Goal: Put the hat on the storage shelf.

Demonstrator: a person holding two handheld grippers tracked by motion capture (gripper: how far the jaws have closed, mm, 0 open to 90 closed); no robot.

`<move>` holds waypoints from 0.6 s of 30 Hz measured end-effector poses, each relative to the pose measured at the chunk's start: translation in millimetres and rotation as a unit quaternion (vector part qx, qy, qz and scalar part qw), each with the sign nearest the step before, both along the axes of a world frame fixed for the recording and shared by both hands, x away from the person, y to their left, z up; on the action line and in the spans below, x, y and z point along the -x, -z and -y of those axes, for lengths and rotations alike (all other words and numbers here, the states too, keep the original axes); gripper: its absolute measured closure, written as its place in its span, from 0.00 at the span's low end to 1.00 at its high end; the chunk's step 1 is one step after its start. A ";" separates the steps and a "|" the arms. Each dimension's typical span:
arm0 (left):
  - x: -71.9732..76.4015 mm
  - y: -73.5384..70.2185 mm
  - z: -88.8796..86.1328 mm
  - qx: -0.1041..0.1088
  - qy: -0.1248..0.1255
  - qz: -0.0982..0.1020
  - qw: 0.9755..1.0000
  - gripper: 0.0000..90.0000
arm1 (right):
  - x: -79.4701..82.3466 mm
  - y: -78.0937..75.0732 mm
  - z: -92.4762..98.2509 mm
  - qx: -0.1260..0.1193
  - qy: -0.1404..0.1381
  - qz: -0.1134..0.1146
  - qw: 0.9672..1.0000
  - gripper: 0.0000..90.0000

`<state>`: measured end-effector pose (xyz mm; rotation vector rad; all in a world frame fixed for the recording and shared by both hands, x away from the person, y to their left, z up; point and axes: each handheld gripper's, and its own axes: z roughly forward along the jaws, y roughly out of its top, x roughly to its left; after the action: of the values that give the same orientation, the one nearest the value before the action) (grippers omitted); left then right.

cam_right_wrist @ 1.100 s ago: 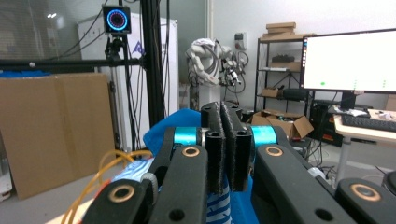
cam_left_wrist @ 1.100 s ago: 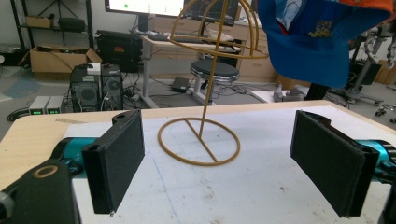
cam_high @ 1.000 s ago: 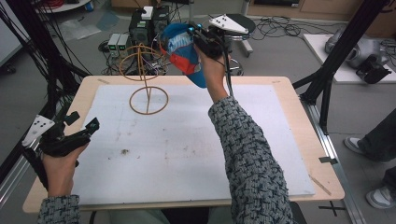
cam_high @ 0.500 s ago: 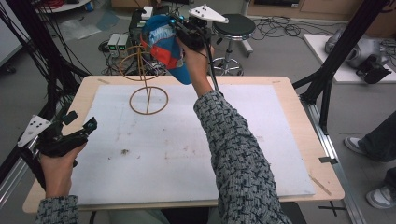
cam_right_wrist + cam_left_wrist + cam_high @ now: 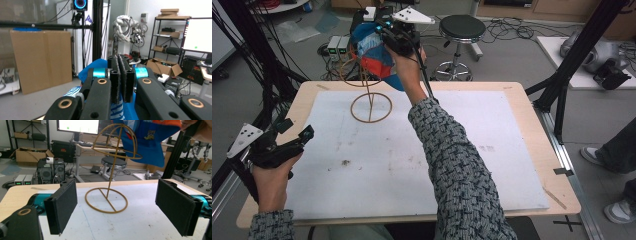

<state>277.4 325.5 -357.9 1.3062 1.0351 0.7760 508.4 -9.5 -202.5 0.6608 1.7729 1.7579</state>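
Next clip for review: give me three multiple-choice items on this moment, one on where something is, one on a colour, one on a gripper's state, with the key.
1. Where is the cap?
A. flat on the table
B. held up beside the wire stand's dome
C. on the stool

2. What colour is the wire stand?
A. golden-brown
B. white
C. green

3. How is the left gripper?
A. shut on the cap
B. shut, empty
C. open, empty

Key: B, the right gripper holds it aloft there; A, its rings show that colour; C, its pads stand wide apart with nothing between.
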 end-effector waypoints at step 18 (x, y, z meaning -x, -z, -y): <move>1.4 -1.4 -3.4 0.004 -0.002 0.004 1.000 0.20 | 1.4 14.2 -46.5 0.048 -0.029 -0.010 0.998 0.98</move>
<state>275.9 328.9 -356.5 1.2936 1.0342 0.7774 507.0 37.0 -216.7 0.5954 1.8953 1.6977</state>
